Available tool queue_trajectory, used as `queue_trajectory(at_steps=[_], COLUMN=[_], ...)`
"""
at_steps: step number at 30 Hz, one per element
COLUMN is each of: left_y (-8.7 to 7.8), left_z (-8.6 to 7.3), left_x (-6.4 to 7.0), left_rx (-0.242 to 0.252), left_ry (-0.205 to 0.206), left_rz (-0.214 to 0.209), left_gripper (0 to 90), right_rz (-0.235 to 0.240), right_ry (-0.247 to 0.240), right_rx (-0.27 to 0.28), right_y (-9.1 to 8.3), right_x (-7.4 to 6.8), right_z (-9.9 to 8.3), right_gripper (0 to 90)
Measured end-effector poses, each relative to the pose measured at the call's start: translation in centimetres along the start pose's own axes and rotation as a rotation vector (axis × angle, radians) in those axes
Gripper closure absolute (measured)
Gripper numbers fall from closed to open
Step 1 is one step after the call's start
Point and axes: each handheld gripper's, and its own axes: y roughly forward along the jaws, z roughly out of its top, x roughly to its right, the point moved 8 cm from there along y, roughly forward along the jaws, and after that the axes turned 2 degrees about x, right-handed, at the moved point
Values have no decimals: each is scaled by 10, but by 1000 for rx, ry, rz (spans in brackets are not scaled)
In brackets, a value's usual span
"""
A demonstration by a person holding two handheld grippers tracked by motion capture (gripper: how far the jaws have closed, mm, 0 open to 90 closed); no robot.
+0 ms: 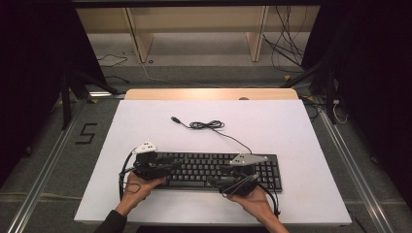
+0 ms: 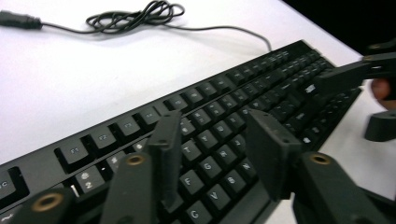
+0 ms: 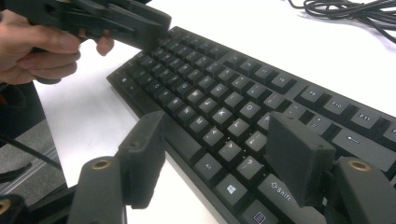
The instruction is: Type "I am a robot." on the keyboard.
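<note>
While the keyboard [image 1: 218,170] lies flat on the white table [image 1: 291,131], toward its near edge, both grippers hang over it with their jaws spread and nothing between them. Seen from above, the left gripper [image 1: 163,170] sits at the keyboard's left end, over the first columns of keys, and the right gripper [image 1: 223,177] sits right of the middle, at the near edge. In the left gripper view the keyboard [image 2: 224,112] runs away to the upper right, and the left gripper [image 2: 217,154] has its jaws parted above the letter keys around T, G and V. In the right gripper view the right gripper [image 3: 219,156] hangs open above the bottom row of the keyboard [image 3: 224,93], near the Shift key. Each hand [image 1: 138,187] grips its tool from the near side. A cable [image 1: 209,125] trails from the keyboard's back edge into a loose tangle farther back on the table, well apart from both grippers, ending in a plug [image 1: 176,119].
</note>
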Motion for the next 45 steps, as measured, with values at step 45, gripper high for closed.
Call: queue_trajectory(at_steps=[45], left_y=[-45], left_z=[-21], left_x=[5], left_rx=[109], left_ry=[-5], left_rz=[7], left_gripper=[265], right_rz=[-2], right_ry=[5], right_rx=[-37], right_y=[16], right_x=[4], right_z=[1], right_gripper=[502])
